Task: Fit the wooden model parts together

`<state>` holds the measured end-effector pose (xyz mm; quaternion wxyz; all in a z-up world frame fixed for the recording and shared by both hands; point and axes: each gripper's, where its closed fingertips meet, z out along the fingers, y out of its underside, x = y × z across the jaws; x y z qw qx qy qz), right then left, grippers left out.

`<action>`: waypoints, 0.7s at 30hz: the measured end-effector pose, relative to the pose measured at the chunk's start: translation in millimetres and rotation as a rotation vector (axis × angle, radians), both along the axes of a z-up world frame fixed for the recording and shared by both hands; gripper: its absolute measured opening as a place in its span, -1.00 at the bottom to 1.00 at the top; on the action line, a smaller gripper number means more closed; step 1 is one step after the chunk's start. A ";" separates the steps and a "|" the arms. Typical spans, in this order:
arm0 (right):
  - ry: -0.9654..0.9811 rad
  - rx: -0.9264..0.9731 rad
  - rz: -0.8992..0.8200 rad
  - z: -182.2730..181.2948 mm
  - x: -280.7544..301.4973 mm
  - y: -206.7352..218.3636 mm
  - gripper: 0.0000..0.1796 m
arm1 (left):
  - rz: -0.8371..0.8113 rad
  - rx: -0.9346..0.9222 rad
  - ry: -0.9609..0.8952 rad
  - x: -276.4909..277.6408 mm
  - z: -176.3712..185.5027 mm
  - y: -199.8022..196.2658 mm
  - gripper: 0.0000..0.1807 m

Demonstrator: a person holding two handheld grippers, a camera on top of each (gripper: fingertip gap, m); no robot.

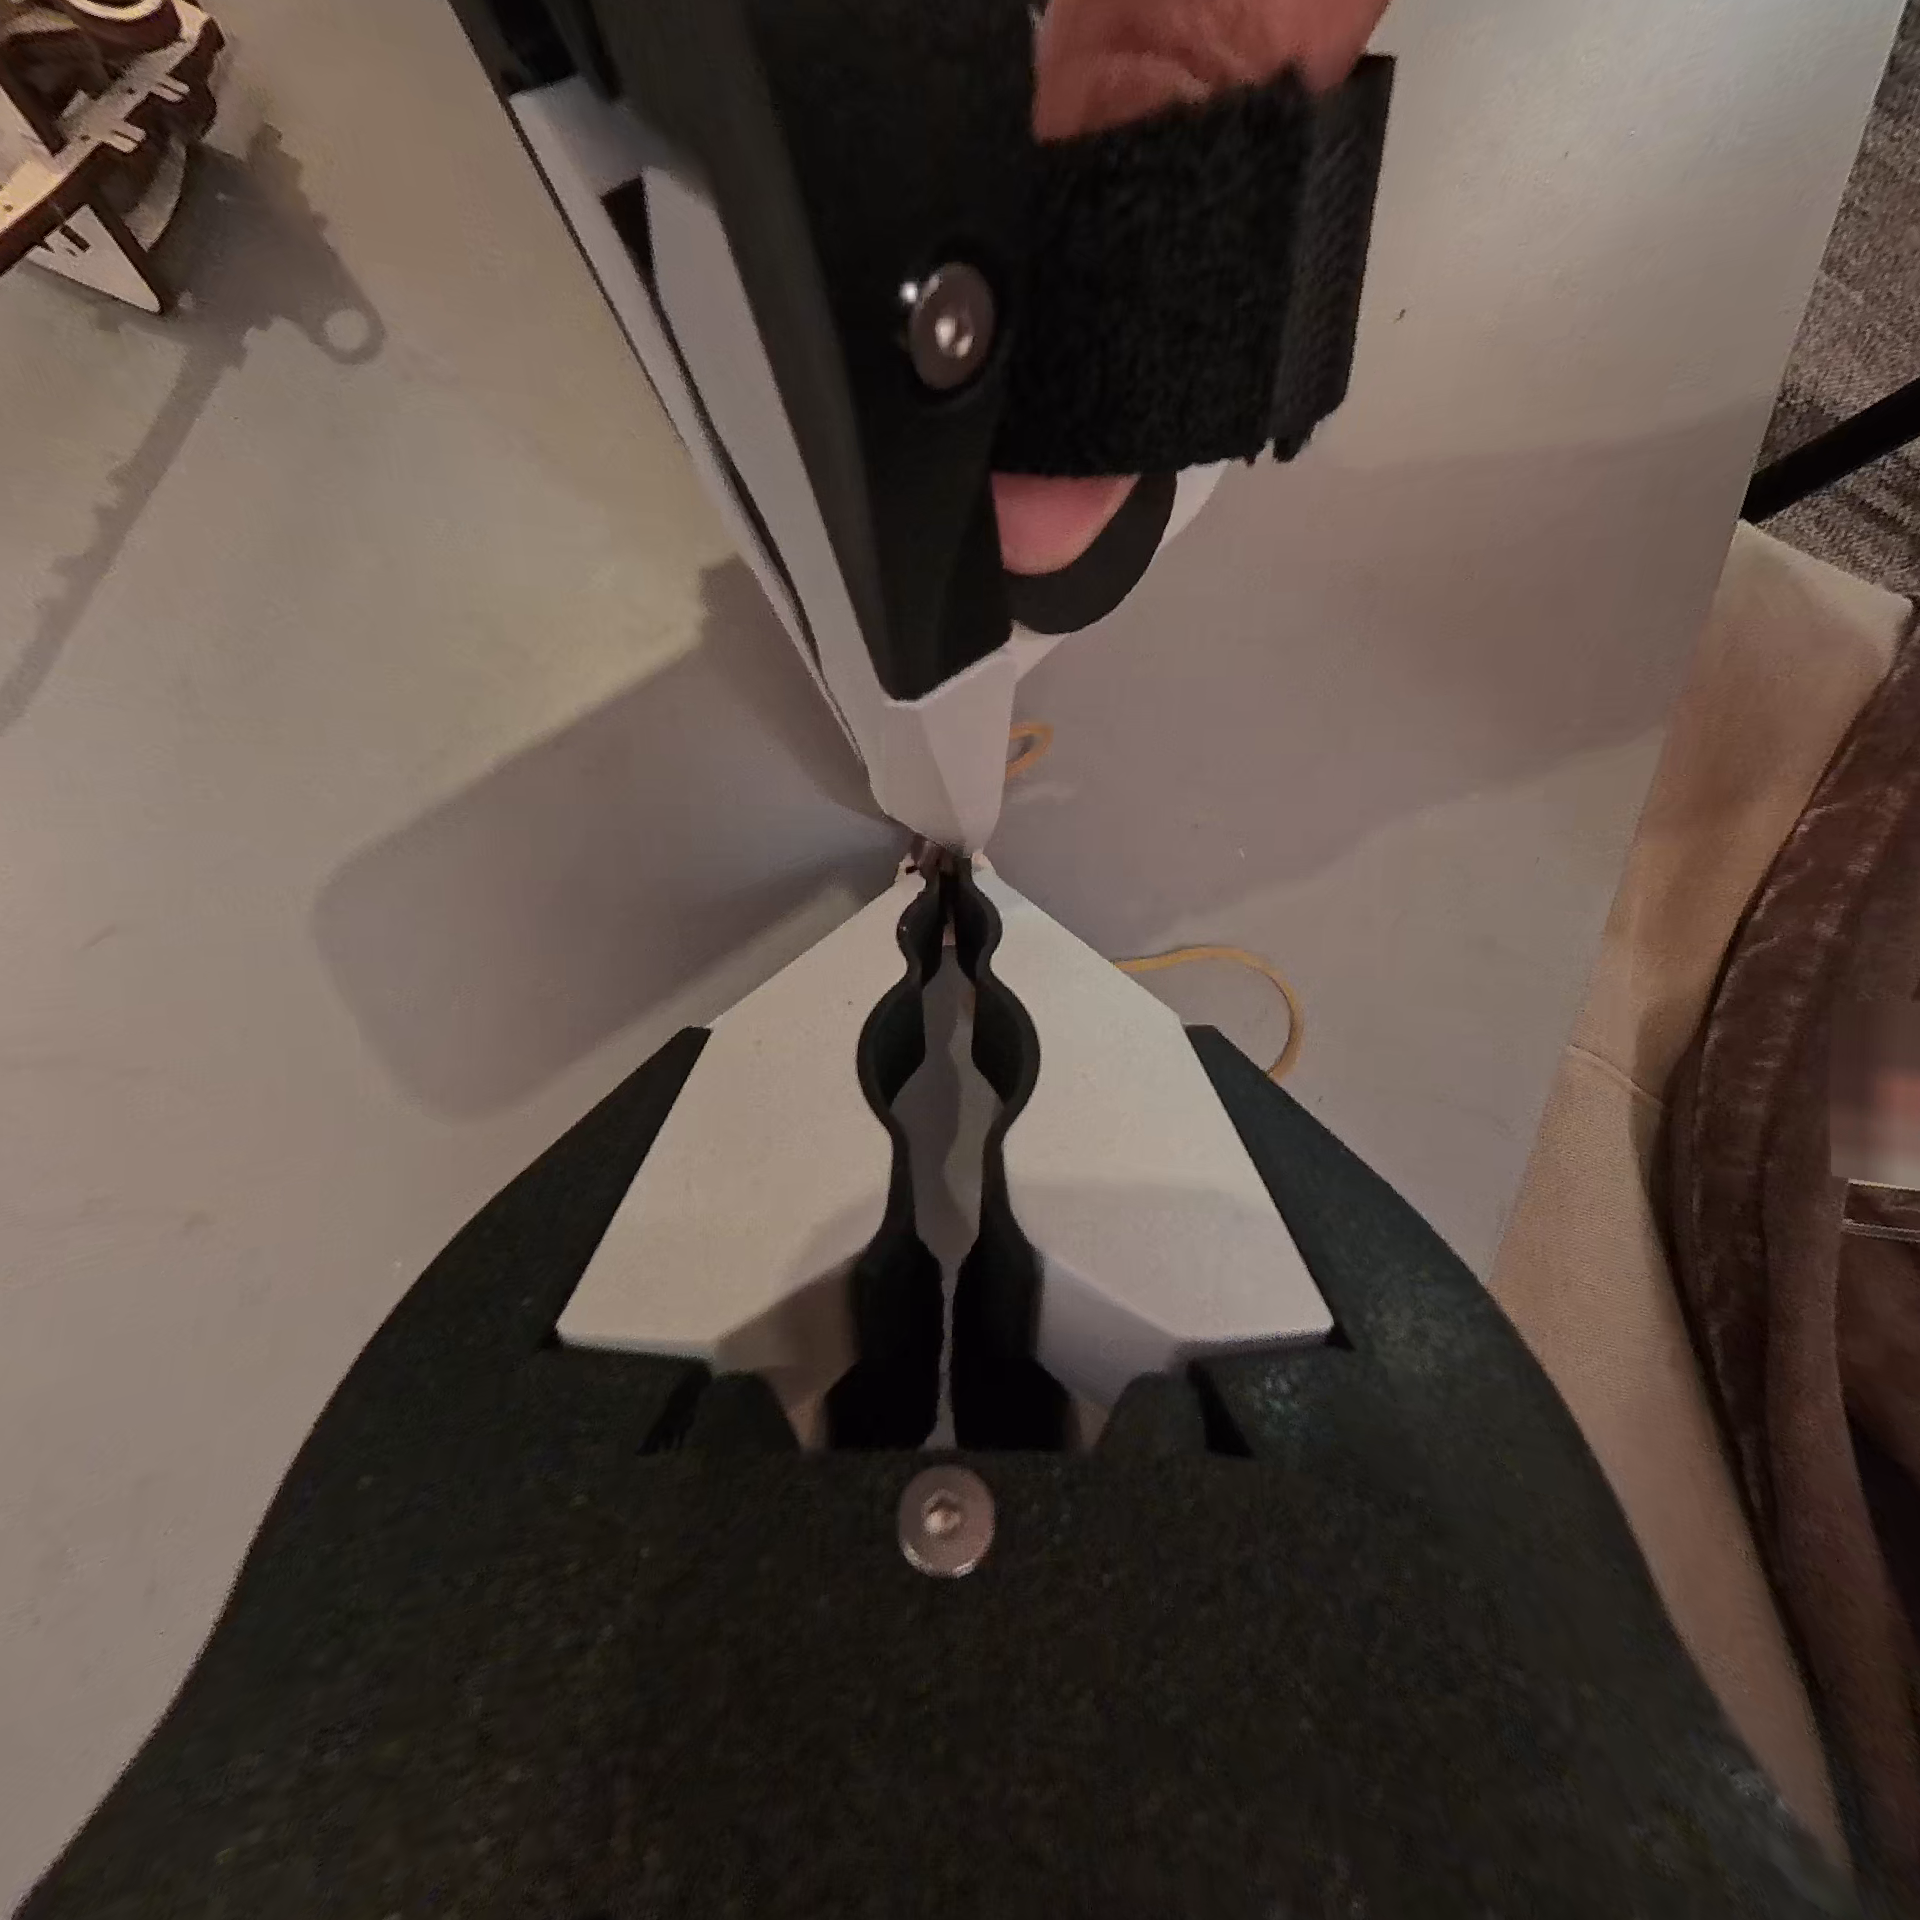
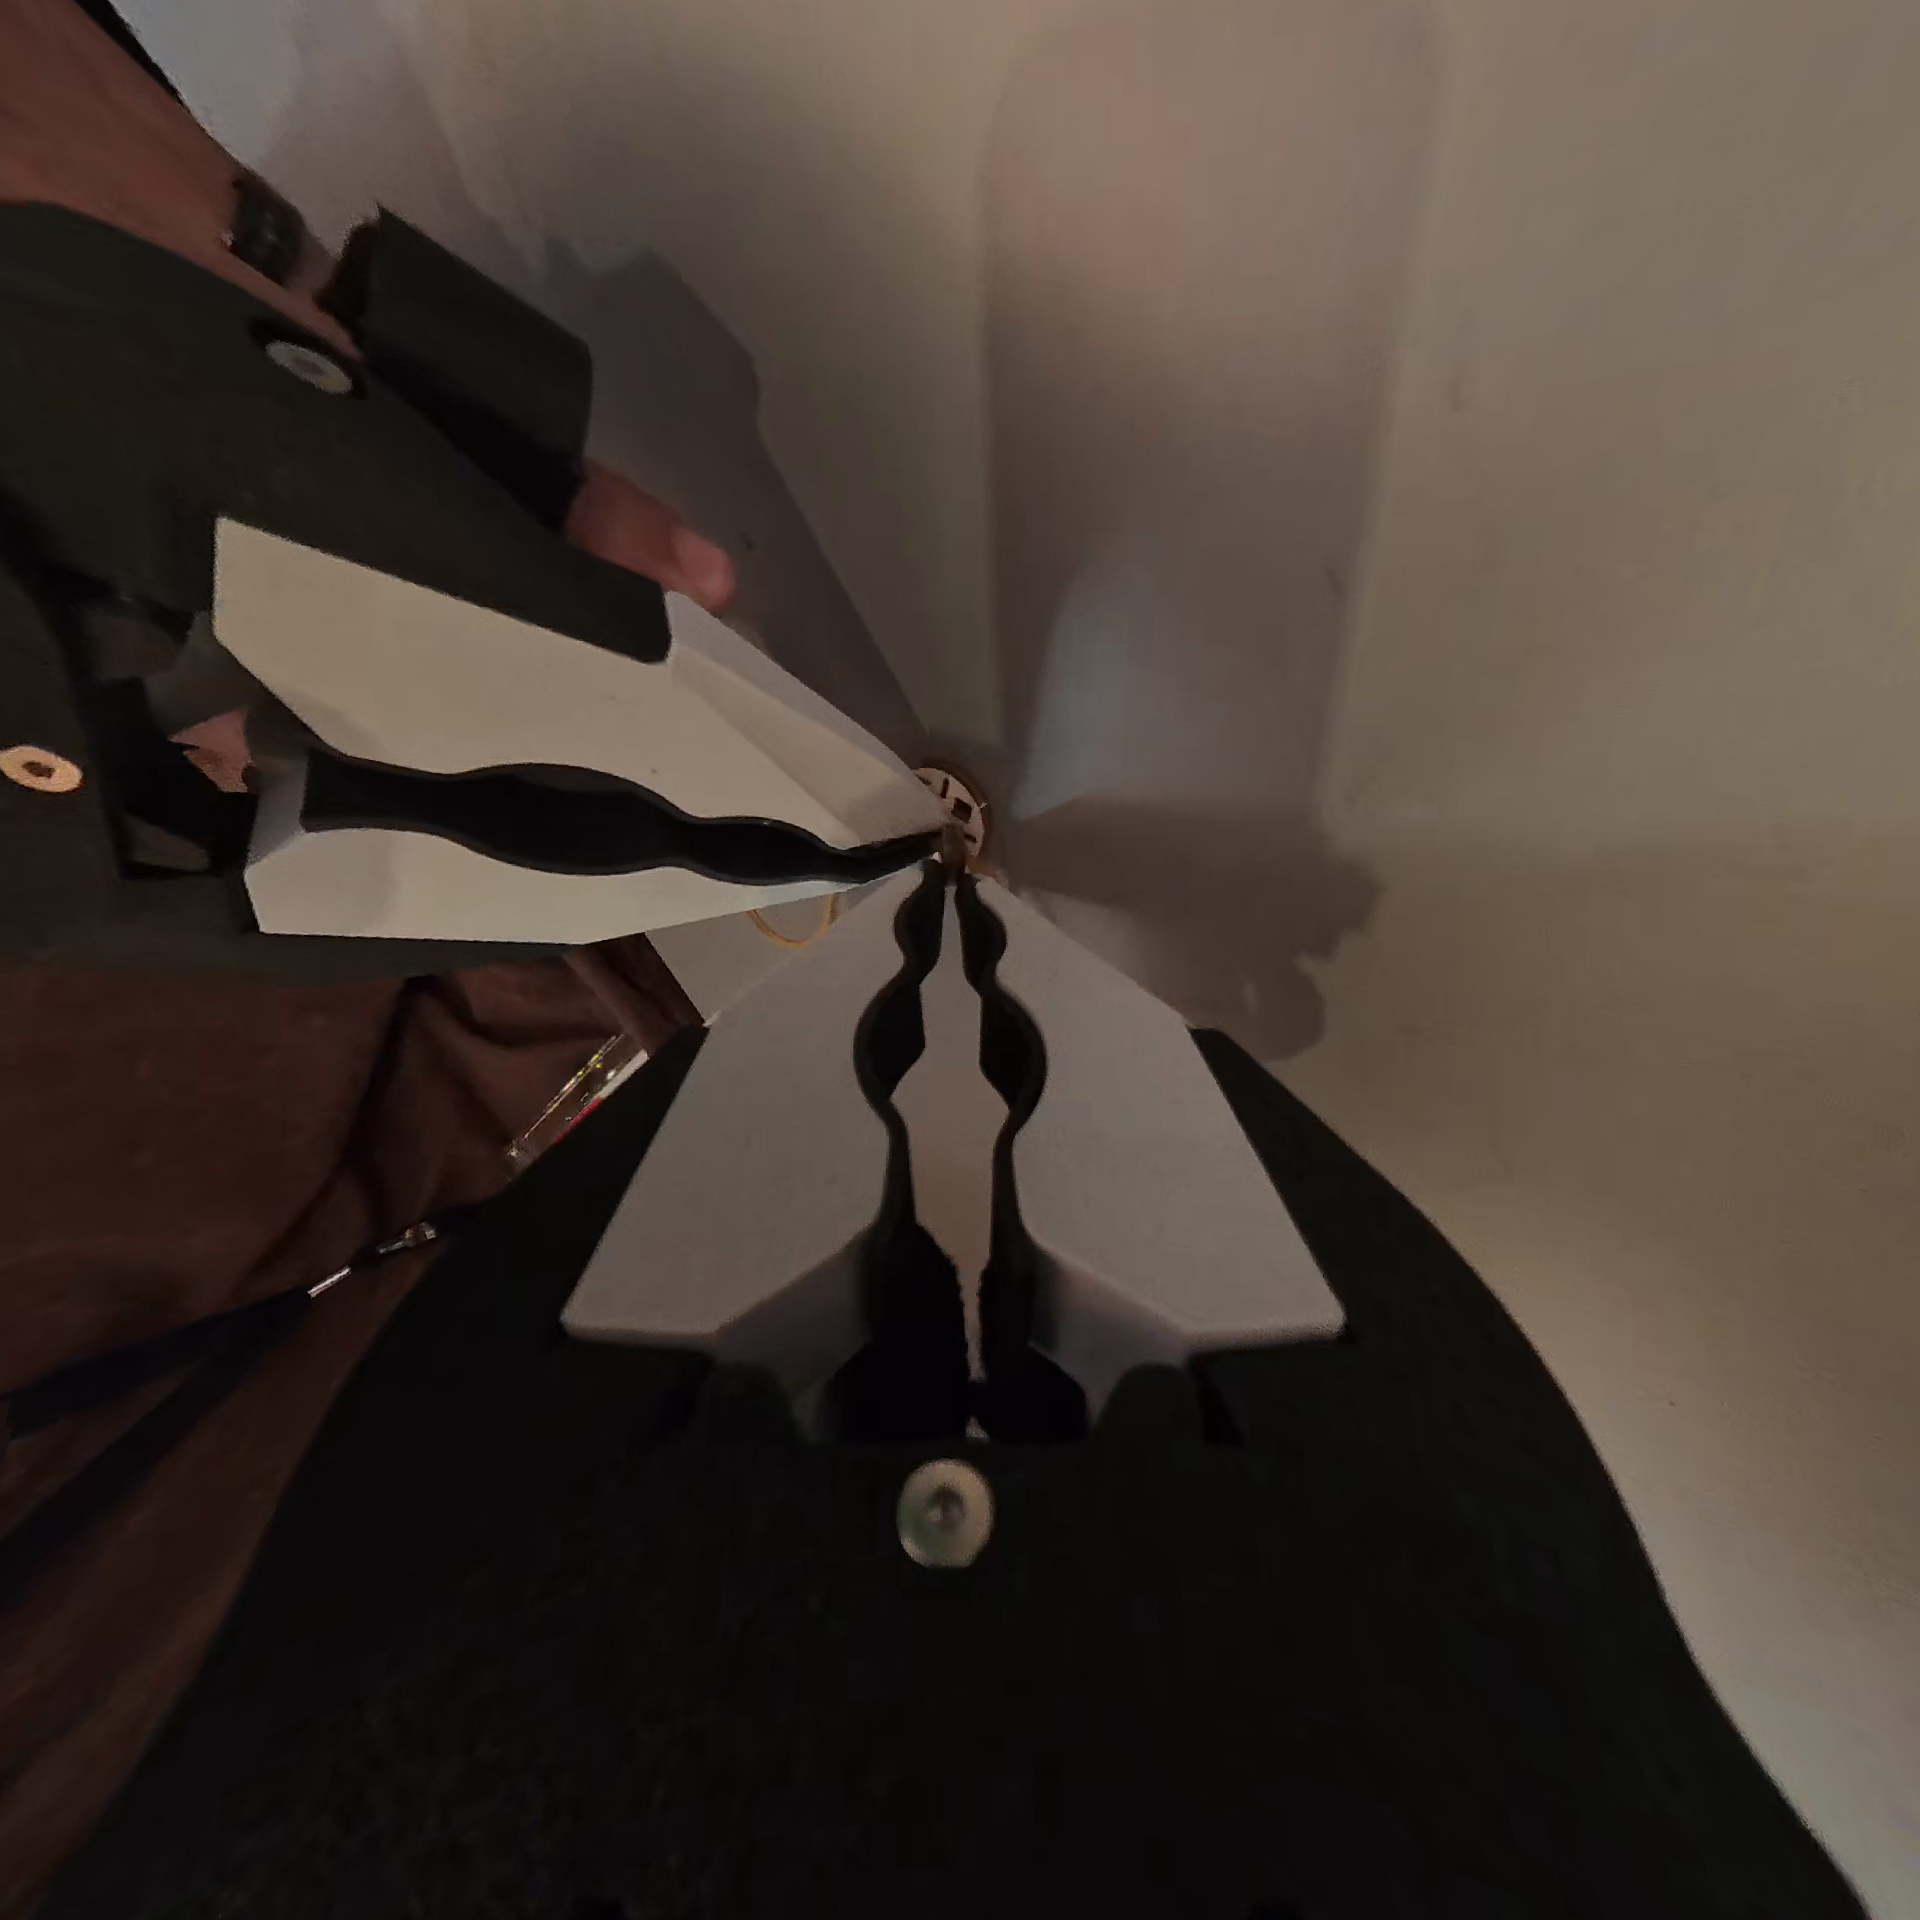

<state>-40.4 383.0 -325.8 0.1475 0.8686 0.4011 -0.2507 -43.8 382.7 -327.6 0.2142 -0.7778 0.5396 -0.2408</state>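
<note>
Here the white table (image 1: 260,831) fills most of both views, pale and lit unevenly, with heavy gripper shadows across it. In the left wrist view the left gripper (image 1: 948,883) rises from the bottom centre of the frame; its white fingers with black wavy pads are drawn together, only a thin slit between them, and the tips pinch a very small dark wooden piece (image 1: 933,858) at frame centre. The right gripper (image 1: 940,844) comes down from the top of that frame, its tips meeting the same spot, and a fingertip of the person's hand (image 1: 1055,525) shows through its black trigger loop. In the right wrist view the right gripper (image 2: 951,868) stands at bottom centre, fingers nearly closed at the tips, and the left gripper (image 2: 930,826) enters from the left edge, also clamped down. Between the two sets of tips sits a small round wooden disc (image 2: 956,808) with square cut-outs, at frame centre; which gripper bears its weight I cannot tell. A partly built wooden model (image 1: 94,135) stands in the upper left corner of the left wrist view, well apart from the grippers. A yellow rubber band (image 1: 1262,987) lies on the table right of centre, just behind the left gripper's fingers.
</note>
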 end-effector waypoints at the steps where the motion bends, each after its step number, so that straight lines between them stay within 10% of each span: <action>1: -0.008 -0.001 0.004 -0.4 -0.1 -0.4 -0.98 | 0.000 0.002 -0.003 0.2 -0.1 -0.2 -1.00; 21: -0.235 0.066 0.108 -2.9 -5.1 0.6 -1.00 | 0.028 0.096 -0.058 -29.8 13.9 4.3 -0.96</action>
